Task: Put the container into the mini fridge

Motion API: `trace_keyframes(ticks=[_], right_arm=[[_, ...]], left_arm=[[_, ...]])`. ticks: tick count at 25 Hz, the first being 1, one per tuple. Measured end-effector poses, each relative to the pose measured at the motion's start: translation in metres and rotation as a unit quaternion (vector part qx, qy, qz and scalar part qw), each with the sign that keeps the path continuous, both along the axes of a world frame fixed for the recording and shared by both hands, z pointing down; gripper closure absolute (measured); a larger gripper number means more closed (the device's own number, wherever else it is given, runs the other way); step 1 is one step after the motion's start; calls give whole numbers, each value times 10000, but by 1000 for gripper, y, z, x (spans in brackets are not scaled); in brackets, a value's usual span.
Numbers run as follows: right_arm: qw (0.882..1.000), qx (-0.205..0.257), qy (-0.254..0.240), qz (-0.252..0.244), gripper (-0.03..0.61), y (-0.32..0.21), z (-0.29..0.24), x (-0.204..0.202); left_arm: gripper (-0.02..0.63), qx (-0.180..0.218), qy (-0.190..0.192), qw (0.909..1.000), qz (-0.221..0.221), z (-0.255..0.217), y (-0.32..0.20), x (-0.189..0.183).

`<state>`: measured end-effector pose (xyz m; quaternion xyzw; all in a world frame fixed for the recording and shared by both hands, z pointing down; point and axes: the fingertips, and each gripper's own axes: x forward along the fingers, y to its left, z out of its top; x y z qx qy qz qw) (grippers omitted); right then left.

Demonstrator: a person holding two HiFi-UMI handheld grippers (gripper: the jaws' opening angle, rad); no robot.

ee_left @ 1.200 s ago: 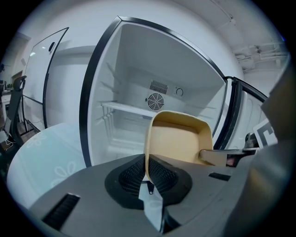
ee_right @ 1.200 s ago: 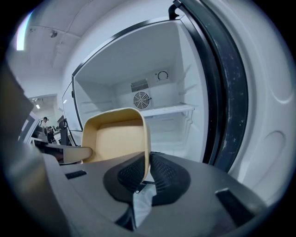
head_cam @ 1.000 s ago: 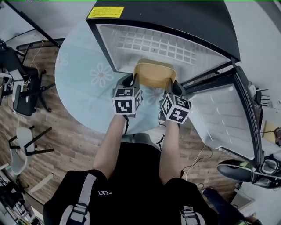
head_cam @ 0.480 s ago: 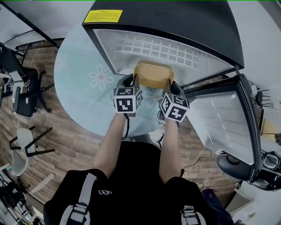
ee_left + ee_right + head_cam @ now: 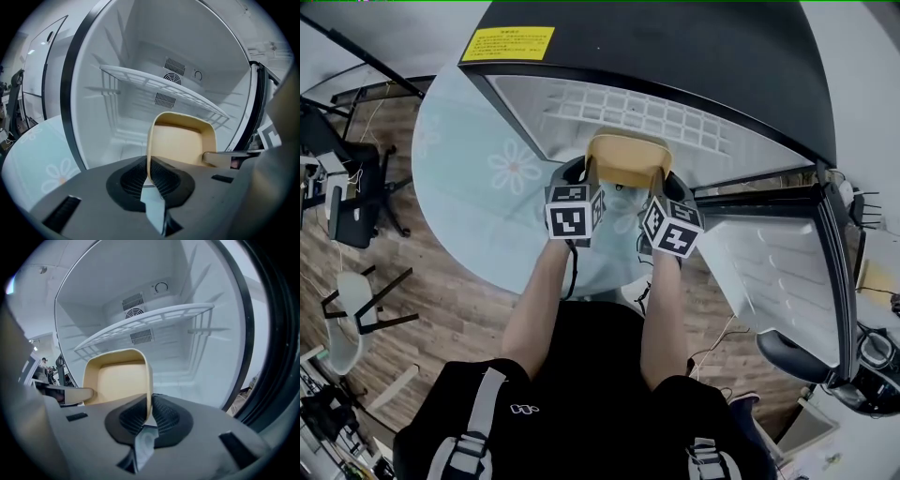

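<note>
**A:** Where is the container (image 5: pixel 627 159)?

**B:** Off the table (image 5: pixel 459 220), carried between both grippers at the open front of the fridge (image 5: pixel 675 56). In the head view it is a tan tub above the table's near part, with its far end at the lower front edge of the opening. I cannot tell whether it has crossed that edge.

**A:** And the grips?

**B:** The head view hides them behind the marker cubes (image 5: pixel 572 214). The left gripper (image 5: pixel 149 177) view shows its jaws clamped on the container's left wall, which is pinched between the ribbed pads. The right gripper (image 5: pixel 149 414) view shows the same on the right wall.

**A:** What else do only the gripper views give?

**B:** The fridge's white inside. A wire shelf (image 5: pixel 178 311) runs across the middle, and there is a vent (image 5: pixel 133 301) and a dial (image 5: pixel 161 287) on the back wall. The container sits in front of the space under that shelf. The left gripper view also catches the other gripper reaching in at the container's far wall.

**A:** What does the head view add?

**B:** It shows the fridge's black top, with a yellow label (image 5: pixel 507 43) at its front left corner. The door (image 5: pixel 778 272) is swung open to the right. The round table has a flower print, and a chair (image 5: pixel 347 202) stands on the wood floor (image 5: pixel 441 309) beyond the table's left edge.
</note>
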<state>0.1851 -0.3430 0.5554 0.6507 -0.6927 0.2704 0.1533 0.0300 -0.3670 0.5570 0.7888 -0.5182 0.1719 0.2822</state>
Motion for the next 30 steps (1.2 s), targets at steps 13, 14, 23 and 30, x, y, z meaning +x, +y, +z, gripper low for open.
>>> trace_keyframes(ticks=[13,14,23,30], right_arm=[[9997,-253,-45,26,551,-17,28,1],[9996,-266,-52,29,551,-18,30,0],[9992,-379,-82,103,551,-22,44,1],[9989,-429,-102,165,551,-26,53,1]], left_arm=[[594,-160,-114,9998,-4,28,-18,1],[594,-168,-113,9998,-8,30,-20,1],[594,-303,-176,9994,11,45,-24,1],[591,-366,-292,9989,83,55,-28,1]])
